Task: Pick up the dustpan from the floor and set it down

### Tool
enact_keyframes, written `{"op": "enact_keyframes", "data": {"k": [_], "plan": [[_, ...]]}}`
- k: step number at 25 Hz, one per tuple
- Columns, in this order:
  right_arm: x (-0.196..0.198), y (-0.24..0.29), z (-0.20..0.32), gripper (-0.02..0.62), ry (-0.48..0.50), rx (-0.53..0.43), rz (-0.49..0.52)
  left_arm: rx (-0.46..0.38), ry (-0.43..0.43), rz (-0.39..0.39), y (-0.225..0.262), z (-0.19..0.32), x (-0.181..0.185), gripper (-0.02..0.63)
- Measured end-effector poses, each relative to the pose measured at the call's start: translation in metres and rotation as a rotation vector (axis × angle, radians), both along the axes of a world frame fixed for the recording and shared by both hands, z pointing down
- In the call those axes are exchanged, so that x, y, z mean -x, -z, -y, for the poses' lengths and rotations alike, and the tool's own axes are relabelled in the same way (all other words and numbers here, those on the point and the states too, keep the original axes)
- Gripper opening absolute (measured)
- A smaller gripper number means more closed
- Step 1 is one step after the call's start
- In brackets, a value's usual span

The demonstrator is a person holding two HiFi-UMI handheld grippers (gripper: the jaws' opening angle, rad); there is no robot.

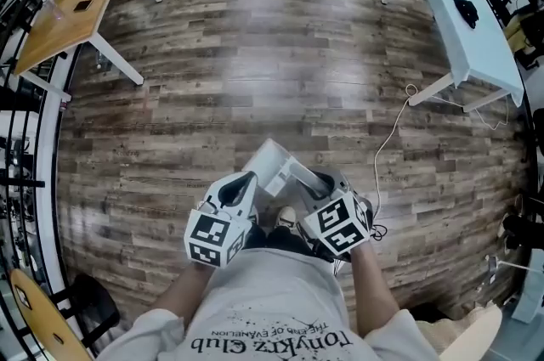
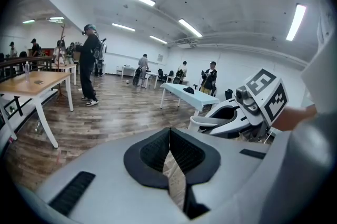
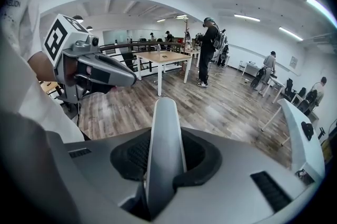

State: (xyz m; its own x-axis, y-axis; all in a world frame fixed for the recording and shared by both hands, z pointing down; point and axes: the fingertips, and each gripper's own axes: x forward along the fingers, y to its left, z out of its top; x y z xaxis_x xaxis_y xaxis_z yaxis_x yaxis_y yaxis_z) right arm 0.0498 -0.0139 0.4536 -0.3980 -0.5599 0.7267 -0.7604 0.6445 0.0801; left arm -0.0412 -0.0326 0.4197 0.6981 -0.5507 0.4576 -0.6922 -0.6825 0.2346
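Right tool [image 3: 164,158]: jaws clamped on the pale grey handle of the dustpan [image 3: 165,123], which rises straight up between the pads. In the head view the dustpan [image 1: 274,166] is off the floor, held out in front of my waist, between and just ahead of both tools. Left tool [image 2: 169,157]: pads together at the tip, nothing between them, only floor showing through the slit below; it is just beside the right tool and apart from the dustpan. Surroundings: wood-plank floor [image 1: 255,70], with a pale cable [image 1: 393,130] trailing across it to my right. A wooden tabletop [image 1: 76,7] stands well off to my left. A white tabletop [image 1: 463,36] stands to my right, carrying a small black object [image 1: 466,8]. A standing person [image 3: 209,51] is beyond the wooden tabletop, well apart from me.
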Motion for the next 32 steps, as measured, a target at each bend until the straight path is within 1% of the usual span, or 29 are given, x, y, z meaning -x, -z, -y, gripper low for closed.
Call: {"op": "enact_keyframes", "data": {"k": [7,11,14,16,20,23,27,32], "plan": [[0.002,0.006,-0.017,0.109,0.015,0.007,-0.019,-0.014,0.001,-0.006,0.004,-0.017,-0.001,0.023],[0.004,0.01,-0.024,0.109,0.021,0.01,-0.028,-0.029,0.001,-0.007,0.011,-0.018,0.001,0.023],[0.002,0.009,-0.025,0.11,0.024,0.016,-0.028,-0.03,0.007,0.006,0.013,-0.017,0.0,0.023],[0.001,0.009,-0.026,0.11,0.024,0.017,-0.025,-0.032,-0.004,0.018,0.013,-0.019,-0.002,0.023],[0.002,0.009,-0.027,0.11,0.024,0.011,-0.017,-0.034,-0.018,-0.009,0.015,-0.023,-0.005,0.023],[0.003,0.008,-0.026,0.11,0.028,0.013,-0.013,-0.034,-0.015,-0.007,0.015,-0.025,-0.005,0.023],[-0.005,0.006,-0.029,0.109,0.026,0.011,-0.006,-0.024,-0.019,-0.008,0.012,-0.028,-0.013,0.023],[0.0,0.006,-0.027,0.109,0.031,0.003,-0.006,-0.028,-0.018,-0.006,0.011,-0.026,-0.009,0.023]]}}
